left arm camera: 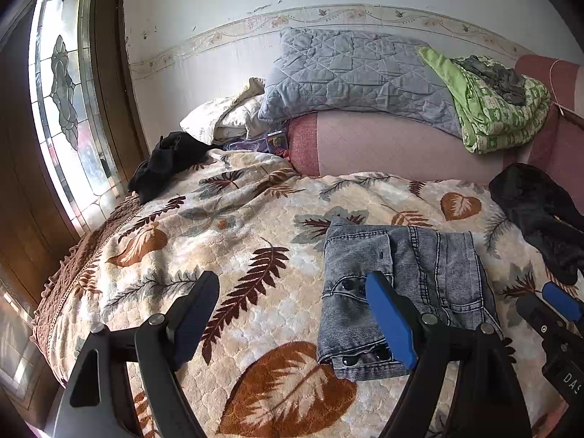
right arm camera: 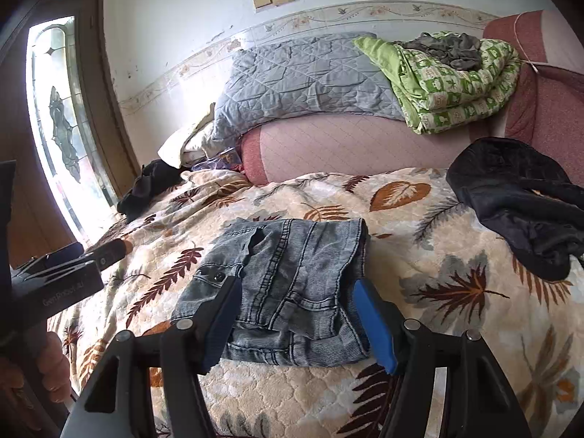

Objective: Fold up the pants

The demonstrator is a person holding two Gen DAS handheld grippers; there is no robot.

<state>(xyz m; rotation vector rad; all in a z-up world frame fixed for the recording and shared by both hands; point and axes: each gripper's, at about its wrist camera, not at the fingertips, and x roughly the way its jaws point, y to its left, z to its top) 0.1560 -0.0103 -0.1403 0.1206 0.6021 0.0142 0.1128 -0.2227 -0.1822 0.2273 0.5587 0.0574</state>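
Observation:
Grey-blue denim pants (left arm camera: 405,292) lie folded into a compact rectangle on the leaf-patterned blanket (left arm camera: 233,255). In the right wrist view the pants (right arm camera: 292,284) lie just ahead of the fingers. My left gripper (left arm camera: 295,314) is open and empty, above the blanket, with its right finger over the pants' left edge. My right gripper (right arm camera: 297,325) is open and empty, its fingers straddling the near part of the folded pants. The right gripper's tip also shows at the left wrist view's right edge (left arm camera: 554,310). The left gripper shows at the right wrist view's left edge (right arm camera: 73,259).
A black garment (right arm camera: 522,200) lies on the blanket to the right of the pants, another dark garment (left arm camera: 168,160) at the far left. A pink bolster (left arm camera: 394,146), grey quilt (left arm camera: 350,69) and green bedding (left arm camera: 500,106) lie against the wall. A glass door (left arm camera: 62,109) stands left.

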